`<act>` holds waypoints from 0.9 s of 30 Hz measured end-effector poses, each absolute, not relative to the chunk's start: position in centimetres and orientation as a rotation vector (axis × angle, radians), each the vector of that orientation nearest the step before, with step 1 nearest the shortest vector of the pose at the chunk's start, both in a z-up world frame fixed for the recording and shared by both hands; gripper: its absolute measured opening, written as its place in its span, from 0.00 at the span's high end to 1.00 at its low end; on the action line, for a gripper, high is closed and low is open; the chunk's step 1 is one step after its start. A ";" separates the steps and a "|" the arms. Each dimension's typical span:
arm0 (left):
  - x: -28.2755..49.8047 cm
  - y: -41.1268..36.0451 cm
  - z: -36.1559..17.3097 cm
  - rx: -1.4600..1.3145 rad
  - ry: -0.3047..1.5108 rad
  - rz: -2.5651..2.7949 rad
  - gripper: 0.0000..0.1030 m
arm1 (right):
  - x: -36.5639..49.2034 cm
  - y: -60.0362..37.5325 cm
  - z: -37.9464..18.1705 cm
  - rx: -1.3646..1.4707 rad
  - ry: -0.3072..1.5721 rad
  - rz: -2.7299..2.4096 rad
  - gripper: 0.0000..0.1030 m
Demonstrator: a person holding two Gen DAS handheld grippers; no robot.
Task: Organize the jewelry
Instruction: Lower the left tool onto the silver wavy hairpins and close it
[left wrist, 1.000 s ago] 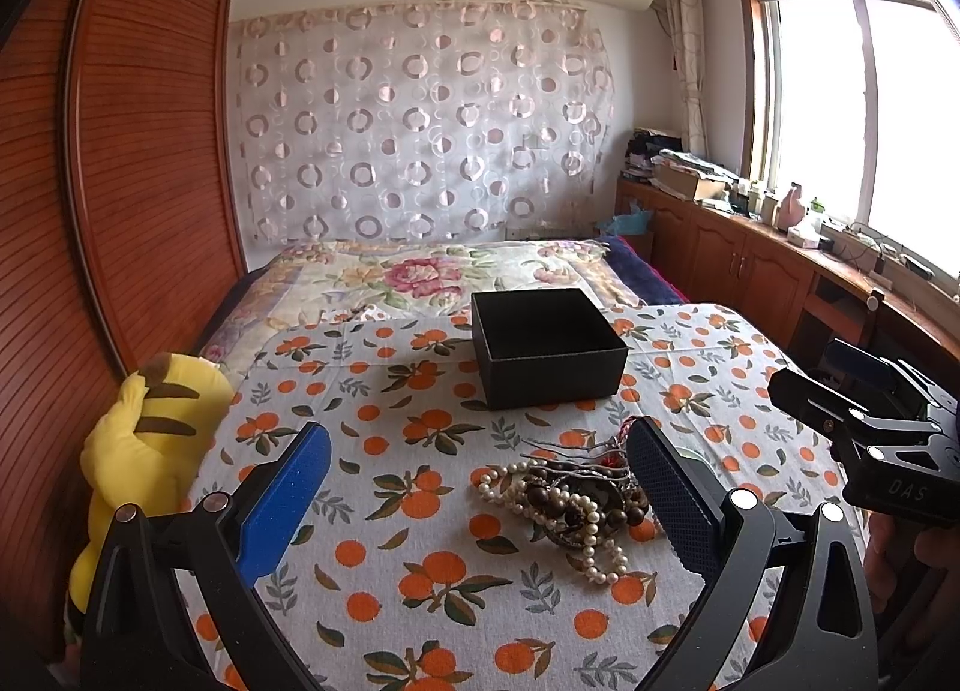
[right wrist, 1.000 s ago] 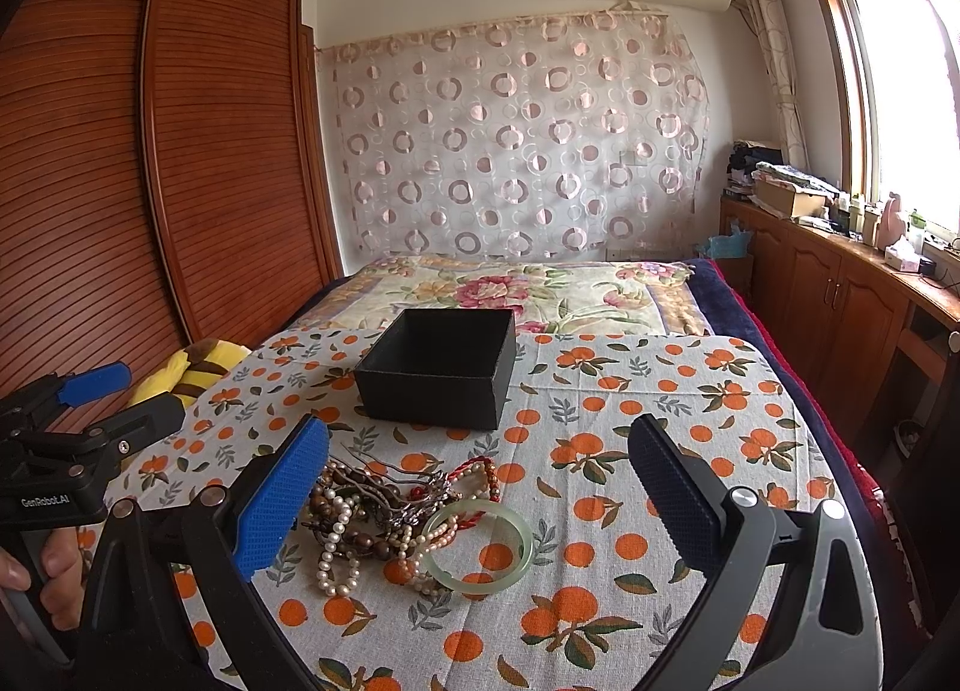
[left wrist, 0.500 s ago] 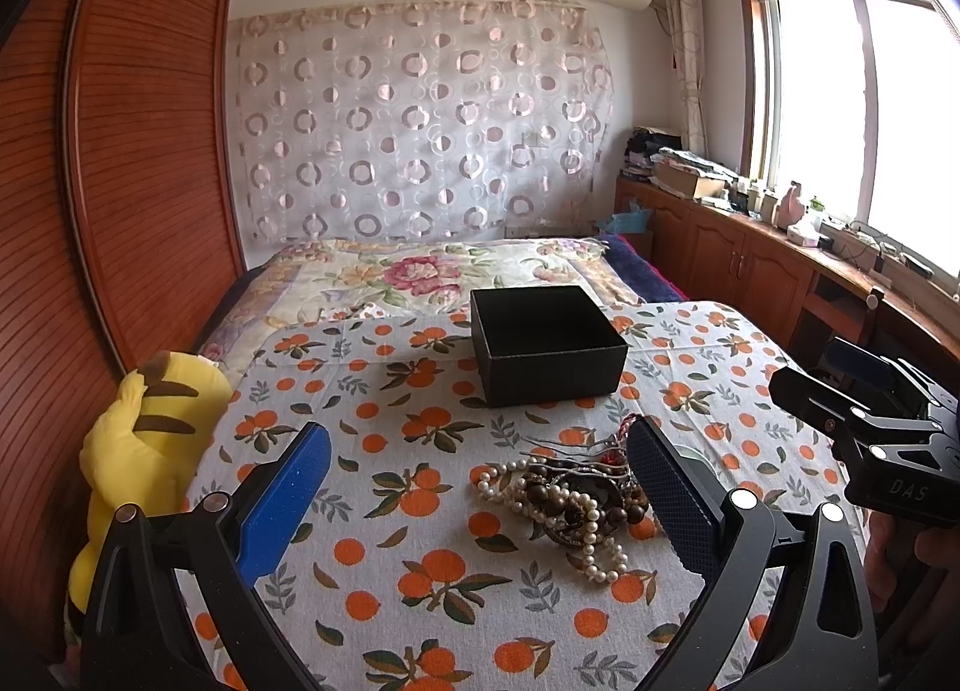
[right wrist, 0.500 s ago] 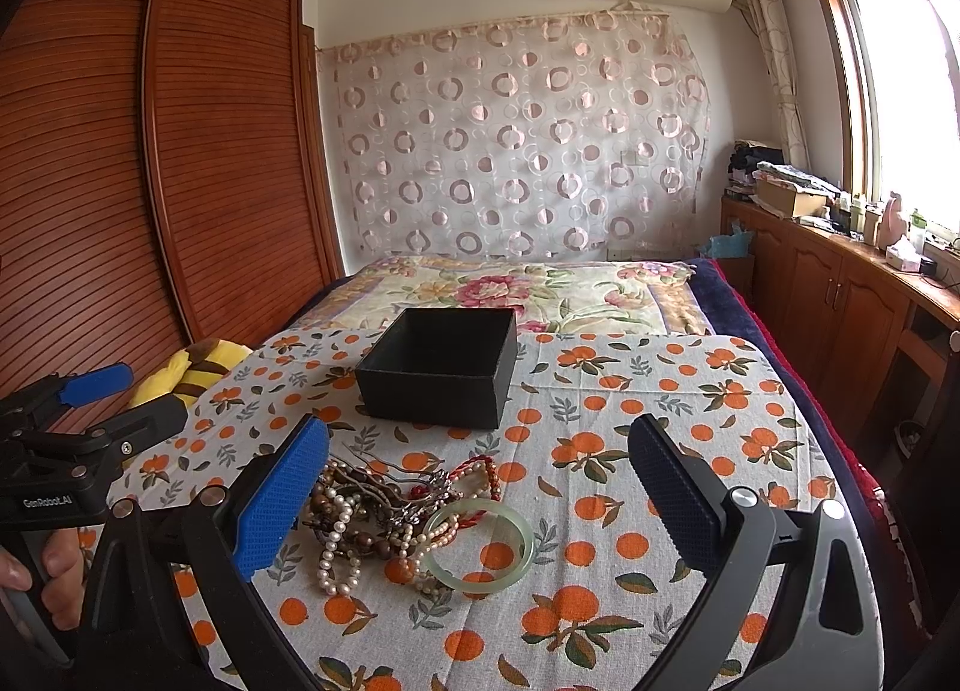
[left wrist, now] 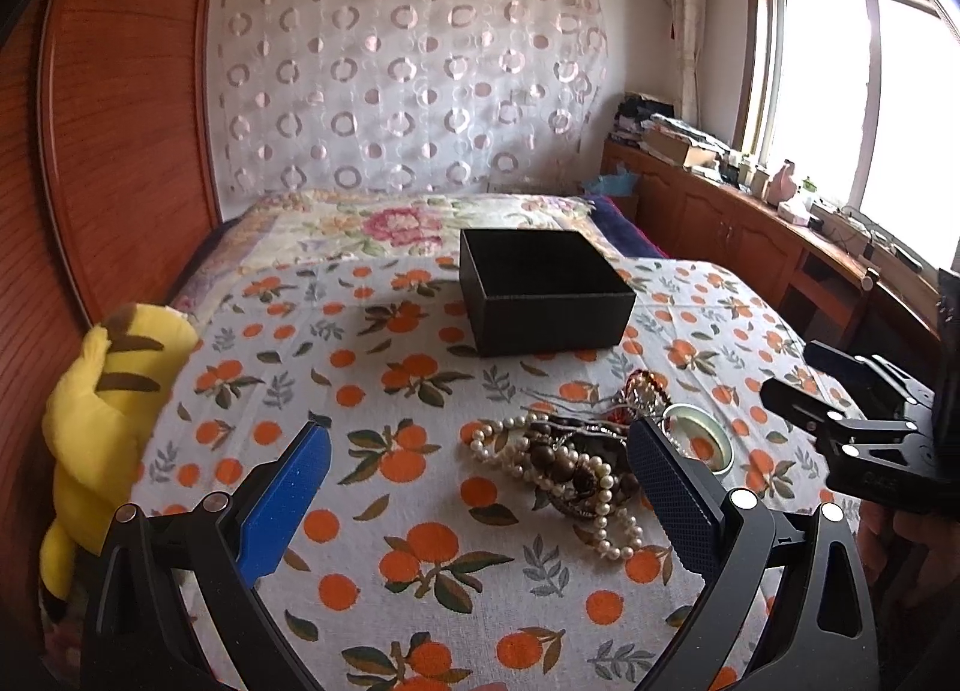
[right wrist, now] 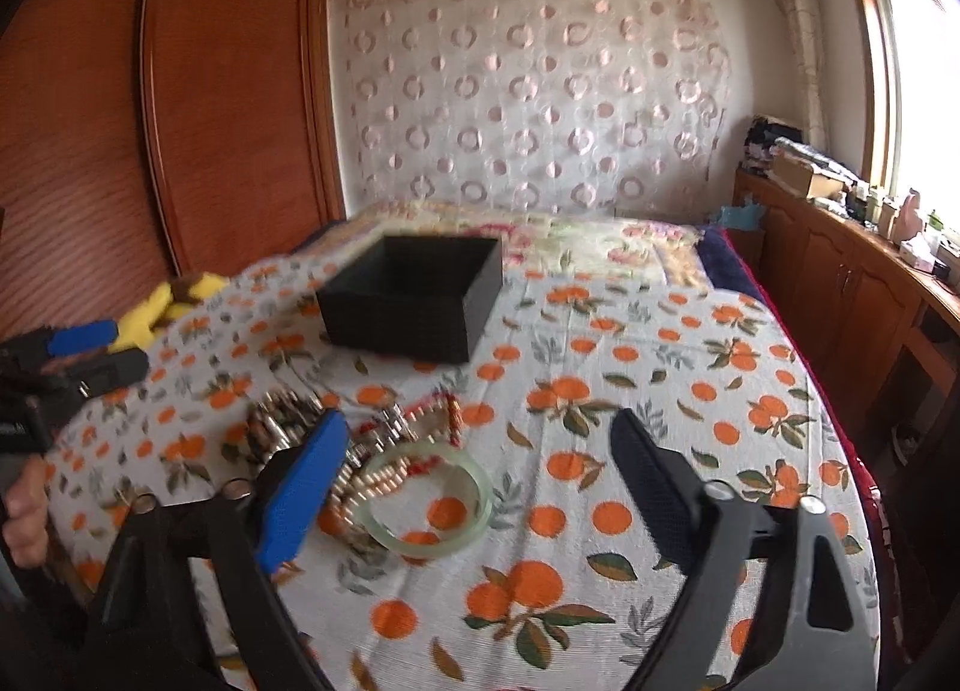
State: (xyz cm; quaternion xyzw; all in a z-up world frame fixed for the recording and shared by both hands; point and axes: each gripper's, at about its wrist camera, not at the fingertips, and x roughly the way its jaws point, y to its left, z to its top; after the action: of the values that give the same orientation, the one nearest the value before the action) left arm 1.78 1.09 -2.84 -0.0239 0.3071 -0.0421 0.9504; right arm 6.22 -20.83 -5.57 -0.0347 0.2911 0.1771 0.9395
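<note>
Nothing sorted yet — open black cardboard box (left wrist: 543,289) looks bare on the far side, tangled heap of pearl and bead jewelry (left wrist: 576,463) and pale green jade bangle (right wrist: 429,502) lying near on the orange-print cloth (left wrist: 390,391), left gripper (left wrist: 480,463) spread and holding nothing, right gripper (right wrist: 474,475) closing over the bangle — not gripping.

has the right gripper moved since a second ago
Yes. The right gripper has come down toward the jewelry pile: the green bangle, earlier beyond its fingertips, now lies between them, and the black box looks nearer. Its jaws are closing, gripping nothing yet.
</note>
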 end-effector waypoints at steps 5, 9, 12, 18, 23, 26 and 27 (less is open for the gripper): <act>2.6 1.2 -3.8 -0.055 0.650 -0.110 0.07 | 7.9 -21.0 -7.4 -0.104 0.680 0.404 0.37; 3.4 1.0 -4.4 -0.054 0.670 -0.145 0.07 | 8.8 -20.7 -8.5 -0.129 0.735 0.438 0.50; 4.1 0.7 -4.7 -0.055 0.686 -0.175 0.10 | 9.5 -20.2 -9.4 -0.144 0.782 0.470 0.60; 5.9 0.2 -5.5 -0.072 0.741 -0.243 0.25 | 10.2 -19.5 -10.4 -0.165 0.842 0.496 0.73; 8.1 -0.2 -6.4 -0.092 0.792 -0.276 0.32 | 10.3 -19.5 -10.6 -0.168 0.856 0.487 0.73; 9.4 -0.4 -6.8 -0.113 0.821 -0.288 0.33 | 10.3 -19.5 -10.7 -0.175 0.860 0.479 0.73; 9.8 -0.6 -7.0 -0.115 0.833 -0.294 0.34 | 10.3 -19.4 -10.7 -0.176 0.864 0.477 0.73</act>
State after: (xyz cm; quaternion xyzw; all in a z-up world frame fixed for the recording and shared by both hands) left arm 9.78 -0.56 -6.99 -0.0556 0.4027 -0.1421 0.9025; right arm 10.30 -19.43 -10.72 -0.0844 0.4141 0.2286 0.8770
